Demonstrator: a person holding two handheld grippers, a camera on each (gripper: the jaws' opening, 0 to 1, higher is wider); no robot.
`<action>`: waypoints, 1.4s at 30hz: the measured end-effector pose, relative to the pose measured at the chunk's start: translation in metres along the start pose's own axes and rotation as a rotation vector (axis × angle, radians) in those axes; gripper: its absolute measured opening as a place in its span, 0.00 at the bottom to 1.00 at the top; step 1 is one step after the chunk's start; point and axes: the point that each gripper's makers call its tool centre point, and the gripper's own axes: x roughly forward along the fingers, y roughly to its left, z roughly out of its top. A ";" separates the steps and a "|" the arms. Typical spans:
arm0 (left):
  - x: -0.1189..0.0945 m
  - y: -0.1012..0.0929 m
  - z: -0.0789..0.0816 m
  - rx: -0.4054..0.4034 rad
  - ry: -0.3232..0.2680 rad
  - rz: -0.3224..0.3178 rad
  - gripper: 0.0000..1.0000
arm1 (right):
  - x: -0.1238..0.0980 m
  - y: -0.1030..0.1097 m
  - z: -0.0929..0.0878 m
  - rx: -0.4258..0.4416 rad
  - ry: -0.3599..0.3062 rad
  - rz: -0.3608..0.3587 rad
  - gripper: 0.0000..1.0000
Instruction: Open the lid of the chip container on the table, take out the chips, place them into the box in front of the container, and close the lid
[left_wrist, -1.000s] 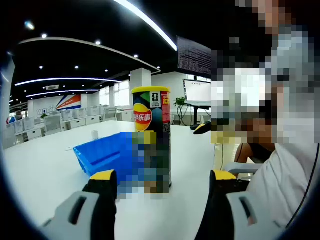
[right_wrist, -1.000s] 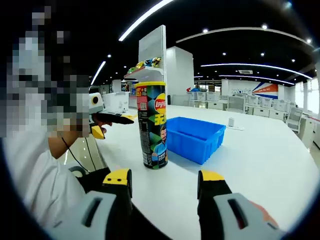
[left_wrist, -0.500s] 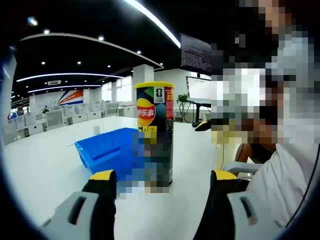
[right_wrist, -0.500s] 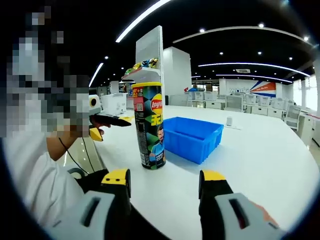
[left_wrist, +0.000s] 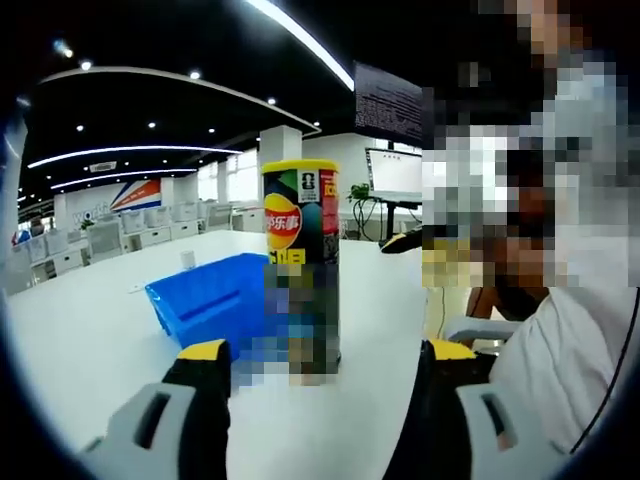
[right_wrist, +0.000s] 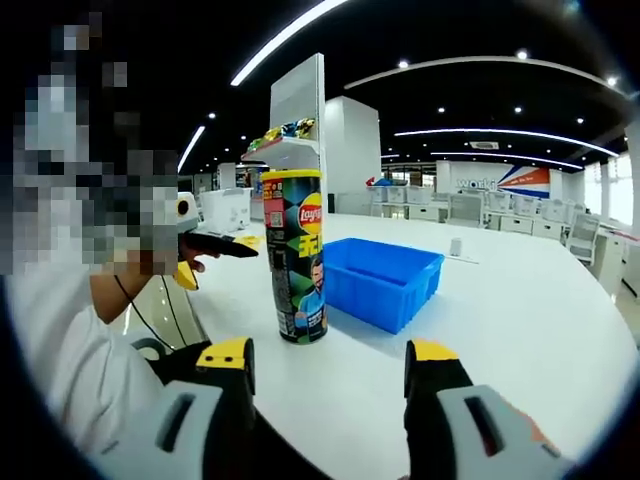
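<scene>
While both claws gape empty, chip container (right_wrist: 299, 256) stands upright just beside blue box (right_wrist: 383, 279).

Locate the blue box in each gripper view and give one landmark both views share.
Left gripper view: the blue box sits left of centre, left of the chip can.
Right gripper view: the blue box sits near centre, right of the chip can.
Shared landmark: the upright chip can on the white table.

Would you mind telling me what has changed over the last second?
Nothing was taken hold of or let go. The tall yellow-lidded chip can and the blue plastic bin kept their places on the white table; both grippers stayed open and empty. The views merely drifted slightly.
</scene>
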 end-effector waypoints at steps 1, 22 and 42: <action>0.000 0.001 0.001 -0.002 -0.006 -0.001 0.79 | 0.000 0.000 0.000 0.001 0.000 -0.002 0.61; 0.003 0.003 0.012 0.002 -0.043 -0.003 0.83 | -0.002 0.005 0.004 -0.009 0.001 0.007 0.64; 0.033 0.017 0.001 0.013 -0.028 -0.055 0.82 | -0.005 0.006 0.005 0.015 -0.002 0.033 0.60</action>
